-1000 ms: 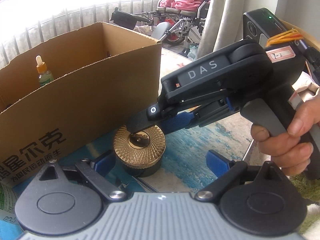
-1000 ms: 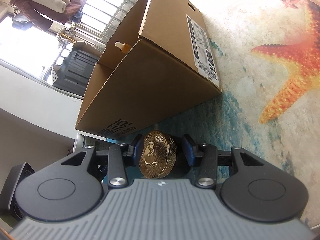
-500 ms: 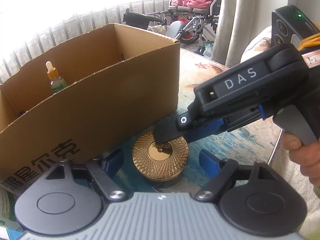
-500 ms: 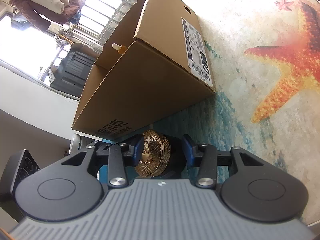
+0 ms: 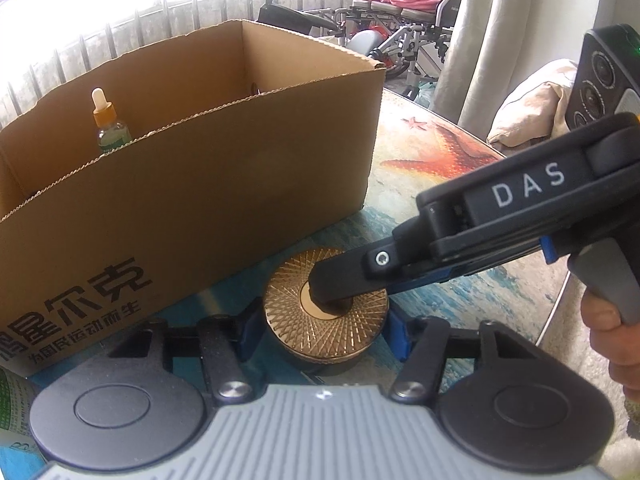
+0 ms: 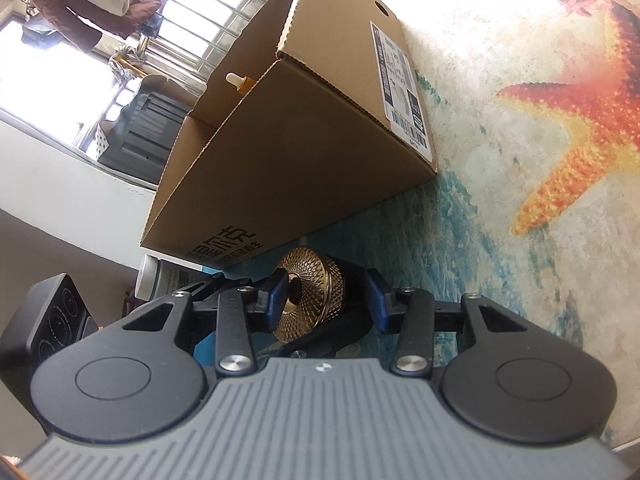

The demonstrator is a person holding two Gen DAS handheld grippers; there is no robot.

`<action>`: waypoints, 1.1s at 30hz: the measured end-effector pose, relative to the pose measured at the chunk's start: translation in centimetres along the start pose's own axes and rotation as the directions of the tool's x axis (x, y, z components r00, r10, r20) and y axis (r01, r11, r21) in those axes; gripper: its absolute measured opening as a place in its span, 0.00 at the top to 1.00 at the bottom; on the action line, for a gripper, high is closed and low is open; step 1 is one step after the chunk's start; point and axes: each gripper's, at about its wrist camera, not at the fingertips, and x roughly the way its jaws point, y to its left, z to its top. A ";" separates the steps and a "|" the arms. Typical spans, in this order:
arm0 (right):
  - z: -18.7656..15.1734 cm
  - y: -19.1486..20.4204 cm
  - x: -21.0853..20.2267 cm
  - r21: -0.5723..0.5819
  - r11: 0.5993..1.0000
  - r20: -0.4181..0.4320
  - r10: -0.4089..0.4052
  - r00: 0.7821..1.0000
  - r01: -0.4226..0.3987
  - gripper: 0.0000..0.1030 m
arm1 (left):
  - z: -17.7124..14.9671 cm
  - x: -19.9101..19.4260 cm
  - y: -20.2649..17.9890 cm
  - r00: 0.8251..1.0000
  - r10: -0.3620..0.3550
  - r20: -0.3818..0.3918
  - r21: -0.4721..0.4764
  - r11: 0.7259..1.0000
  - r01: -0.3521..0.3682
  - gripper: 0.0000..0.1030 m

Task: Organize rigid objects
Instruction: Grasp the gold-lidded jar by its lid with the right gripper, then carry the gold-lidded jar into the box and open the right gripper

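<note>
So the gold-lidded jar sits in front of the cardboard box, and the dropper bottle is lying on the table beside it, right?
Not quite: the left wrist view shows the dropper bottle standing inside the cardboard box. The gold-lidded jar does sit in front of it.

Strong daylight comes from the window (image 5: 120, 8) in the upper left of both views and burns out to white there. Fisheye distortion bends the edges, the corners are dark, and the cardboard box (image 5: 192, 200) stays sharp.
</note>
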 end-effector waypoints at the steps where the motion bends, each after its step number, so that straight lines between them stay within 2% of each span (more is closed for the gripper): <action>1: 0.0 0.0 0.0 0.000 1.000 0.000 0.001 1.000 -0.001 0.60 | 0.0 0.0 0.0 1.000 0.002 -0.001 -0.001 1.000 -0.002 0.44; 18: 0.0 0.6 0.0 -0.015 1.000 -0.002 -0.009 1.000 0.009 0.60 | 0.0 -0.5 0.2 1.000 0.008 -0.002 -0.032 0.999 -0.008 0.45; 33: -0.5 3.6 -1.7 -0.087 0.996 0.029 0.010 1.000 -0.007 0.60 | -0.3 -3.3 -0.1 0.997 0.038 0.062 -0.046 0.998 -0.035 0.45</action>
